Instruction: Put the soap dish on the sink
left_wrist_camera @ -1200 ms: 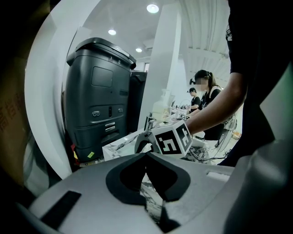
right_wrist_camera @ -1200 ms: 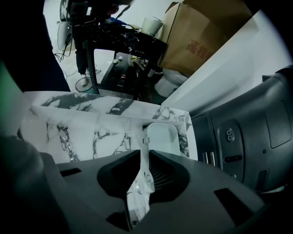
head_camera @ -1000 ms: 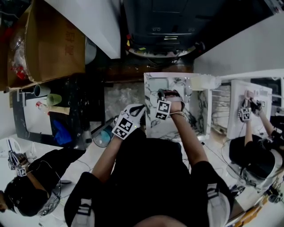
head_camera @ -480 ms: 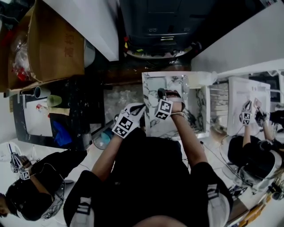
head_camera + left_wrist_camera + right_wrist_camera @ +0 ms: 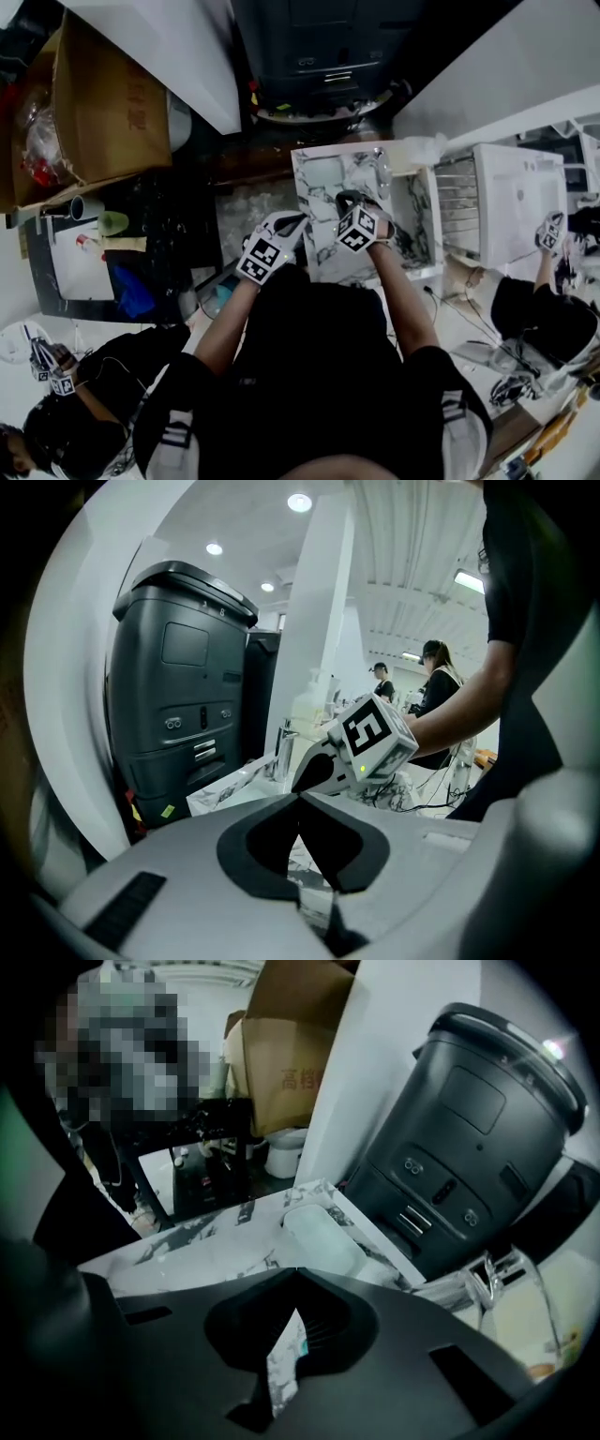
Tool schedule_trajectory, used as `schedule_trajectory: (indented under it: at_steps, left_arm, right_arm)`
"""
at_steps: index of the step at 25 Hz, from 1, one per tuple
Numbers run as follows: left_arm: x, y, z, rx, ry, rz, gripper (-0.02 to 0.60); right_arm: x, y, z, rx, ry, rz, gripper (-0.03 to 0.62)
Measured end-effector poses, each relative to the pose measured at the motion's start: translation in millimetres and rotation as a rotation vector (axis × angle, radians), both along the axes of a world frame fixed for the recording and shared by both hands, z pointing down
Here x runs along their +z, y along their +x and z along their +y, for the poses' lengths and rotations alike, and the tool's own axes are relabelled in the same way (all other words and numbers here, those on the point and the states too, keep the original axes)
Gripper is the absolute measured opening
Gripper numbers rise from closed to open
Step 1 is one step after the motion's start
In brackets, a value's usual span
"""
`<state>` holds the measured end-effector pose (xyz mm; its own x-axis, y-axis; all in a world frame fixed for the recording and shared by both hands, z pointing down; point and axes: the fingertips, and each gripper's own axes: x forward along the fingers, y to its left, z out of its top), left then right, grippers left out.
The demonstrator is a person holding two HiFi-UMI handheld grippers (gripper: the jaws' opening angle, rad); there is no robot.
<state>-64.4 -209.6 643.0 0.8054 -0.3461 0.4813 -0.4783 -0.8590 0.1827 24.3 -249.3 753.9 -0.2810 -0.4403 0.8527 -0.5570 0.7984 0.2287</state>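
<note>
Soap dish (image 5: 323,173), pale green and oblong, lies flat on the marble worktop (image 5: 323,248), near its far left corner. It sits at about 11 o'clock from the right tongs (image 5: 343,199). A tap (image 5: 382,169) stands at 3 o'clock from the dish. The right tongs hover over the marble with their tips closed together, holding nothing. The left tongs (image 5: 298,222) are at 9 o'clock from the right pair, over the worktop's left edge, tips also together and empty. A dark bin (image 5: 309,37) stands beyond the worktop at 12 o'clock.
</note>
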Motion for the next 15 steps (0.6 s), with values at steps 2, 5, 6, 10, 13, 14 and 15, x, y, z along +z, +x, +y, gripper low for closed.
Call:
schedule_trajectory:
  at_steps: [2,5,6,10,13,14,15]
  left_arm:
    - [0,0,-3,0.013,0.004,-0.004,-0.002]
    - [-2,-3,-5,0.022,0.012,-0.008,-0.002]
    - [-3,-4,-6,0.023,0.014,-0.010,-0.002]
    - [-3,-5,-6,0.031,0.013,-0.015,-0.002]
    - [-4,-6,-3,0.029,0.015,-0.014,-0.002]
    - [-4,-6,-1,0.026,0.017,-0.013,-0.002]
    - [-4,-6,0,0.022,0.019,-0.013,-0.002]
  right_arm:
    - [-5,4,2,0.065,-0.023,-0.061,-0.005]
    - [-10,7,7,0.150,-0.041,-0.128,-0.005]
    - [-12,7,9,0.169,-0.042,-0.151,-0.005]
    - [-22,-1,15,0.211,-0.035,-0.257,-0.005]
    - [-27,-8,23,0.215,-0.032,-0.321,-0.005]
    - [-28,-9,26,0.213,-0.030,-0.331,-0.005]
    - [-28,-9,29,0.213,-0.029,-0.337,-0.005]
